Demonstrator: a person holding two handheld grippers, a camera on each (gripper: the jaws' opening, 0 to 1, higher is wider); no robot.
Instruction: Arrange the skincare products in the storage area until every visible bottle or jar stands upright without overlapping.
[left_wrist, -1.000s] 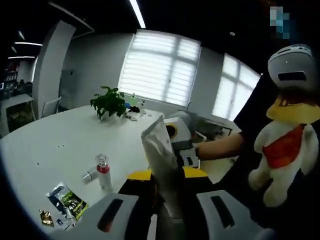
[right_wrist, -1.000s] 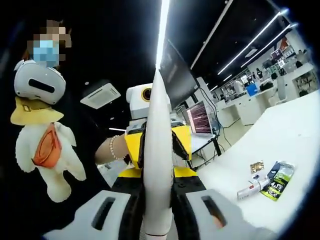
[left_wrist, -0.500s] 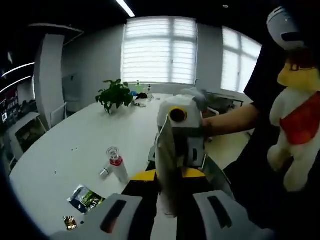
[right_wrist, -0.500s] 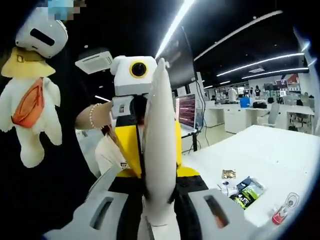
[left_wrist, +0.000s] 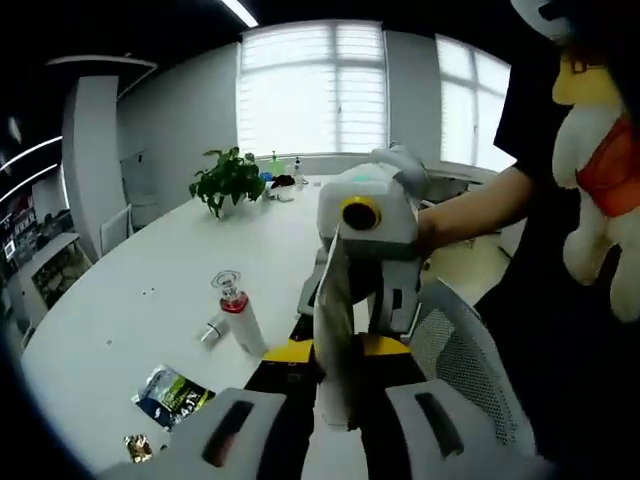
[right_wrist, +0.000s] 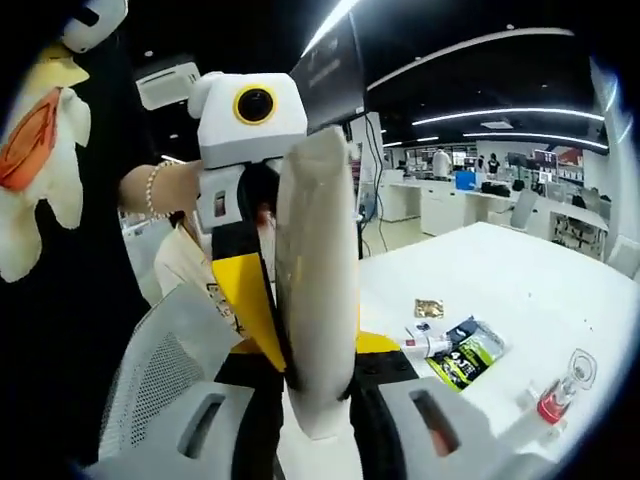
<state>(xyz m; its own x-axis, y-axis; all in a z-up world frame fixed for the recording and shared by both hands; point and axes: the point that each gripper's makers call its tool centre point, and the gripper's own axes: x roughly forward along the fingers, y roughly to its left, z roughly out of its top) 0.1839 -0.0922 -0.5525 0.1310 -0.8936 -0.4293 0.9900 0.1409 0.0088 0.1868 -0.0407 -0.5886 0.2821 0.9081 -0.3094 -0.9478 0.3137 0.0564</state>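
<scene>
A flat white pouch (left_wrist: 335, 330) is held up in the air between both grippers. My left gripper (left_wrist: 335, 412) is shut on its near end, with the right gripper facing it from behind the pouch. From the other side, my right gripper (right_wrist: 318, 412) is shut on the same pouch (right_wrist: 318, 290). On the white table (left_wrist: 130, 300) stands a small bottle (left_wrist: 238, 312) with a red band and clear cap, upright. Next to it lies a small white tube (left_wrist: 211, 330). A green-black sachet (left_wrist: 172, 392) and a gold packet (left_wrist: 138, 445) lie nearer the table's edge.
A grey mesh chair back (left_wrist: 470, 370) is close under the grippers. A person in black with a plush toy (left_wrist: 600, 150) stands at the table's edge. A potted plant (left_wrist: 228, 185) sits at the table's far end. Desks with monitors (right_wrist: 470, 200) stand beyond the table.
Both views have shifted as the hands moved; the table things sit higher in the pictures. The pouch stays held by both grippers and has turned more edge-on in the left gripper view.
</scene>
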